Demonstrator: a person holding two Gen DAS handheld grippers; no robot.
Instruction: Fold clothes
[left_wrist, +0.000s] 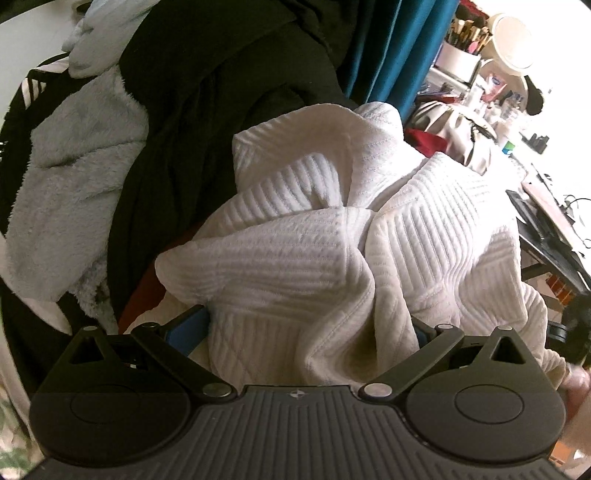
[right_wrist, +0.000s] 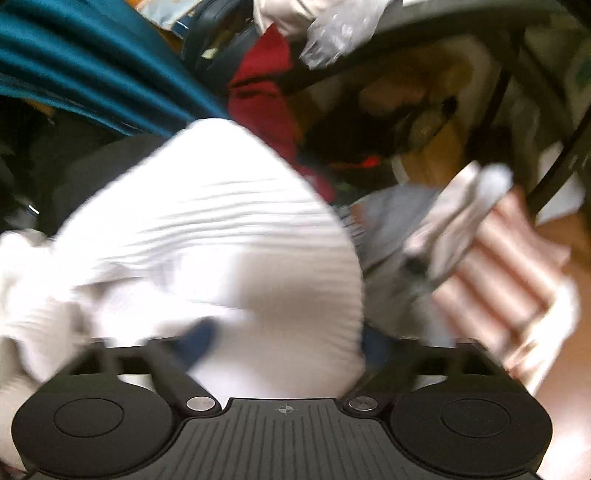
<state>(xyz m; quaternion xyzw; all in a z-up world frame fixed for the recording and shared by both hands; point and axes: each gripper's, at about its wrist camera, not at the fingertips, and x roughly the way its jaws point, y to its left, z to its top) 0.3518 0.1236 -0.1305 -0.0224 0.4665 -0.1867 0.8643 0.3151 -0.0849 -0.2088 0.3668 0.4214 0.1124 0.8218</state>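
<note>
Fold barely begun — your left gripper (left_wrist: 314, 328) clamps the bunched white quilted sweater (left_wrist: 332, 229); right gripper (right_wrist: 284, 339) buried in cloth, grip unclear — everything's left.

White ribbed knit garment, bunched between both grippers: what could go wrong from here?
1. The white ribbed knit garment is crumpled in deep creases, so any fold made now would likely lock in wrinkles.
2. It covers the left gripper and right gripper, so a grip may catch several layers.
3. The black garment and grey fluffy fabric lie close and might get dragged along.
</note>
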